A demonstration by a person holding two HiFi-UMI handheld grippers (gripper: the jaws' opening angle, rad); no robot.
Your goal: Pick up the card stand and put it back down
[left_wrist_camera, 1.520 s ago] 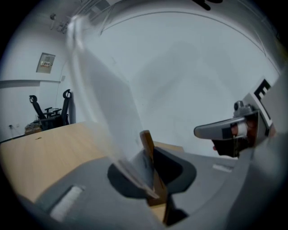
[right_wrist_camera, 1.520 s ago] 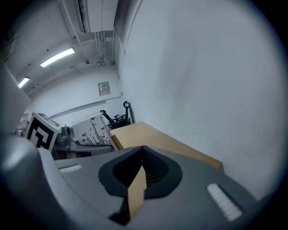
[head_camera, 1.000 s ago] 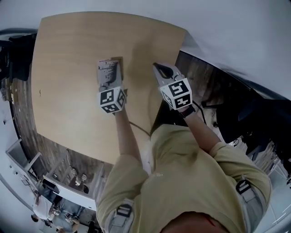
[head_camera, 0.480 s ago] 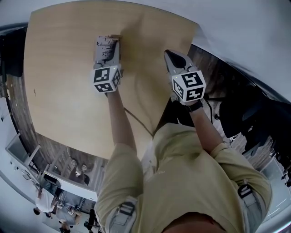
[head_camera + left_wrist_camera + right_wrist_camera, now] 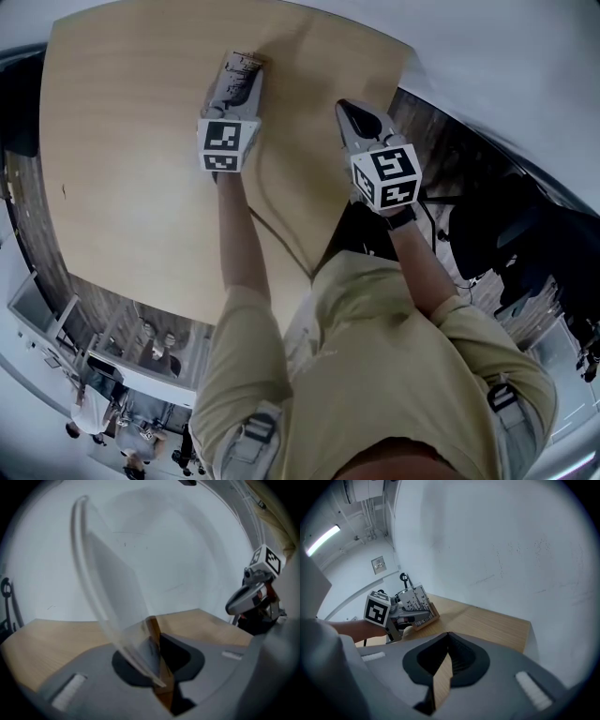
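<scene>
The card stand (image 5: 240,77), a clear sheet with a printed card in a wooden base, is near the table's far edge. My left gripper (image 5: 234,97) is shut on it. In the left gripper view the wooden base (image 5: 154,634) is pinched between the jaws and the clear sheet (image 5: 110,597) leans up to the left. The right gripper view shows the stand (image 5: 416,603) low over the table, tilted; I cannot tell whether it touches. My right gripper (image 5: 353,118) is shut and holds nothing, hovering over the table's right edge; its closed jaws (image 5: 446,665) show only table between them.
The light wood table (image 5: 122,178) ends close to the right gripper, with dark floor (image 5: 441,159) beyond. A white wall (image 5: 497,541) stands just behind the far edge. A cable (image 5: 272,230) trails under the left arm. Several people stand at the lower left (image 5: 94,417).
The left gripper has carried the card stand farther from me and to the right, and the stand has rolled to a new tilt. The right gripper shifted slightly, then held.
</scene>
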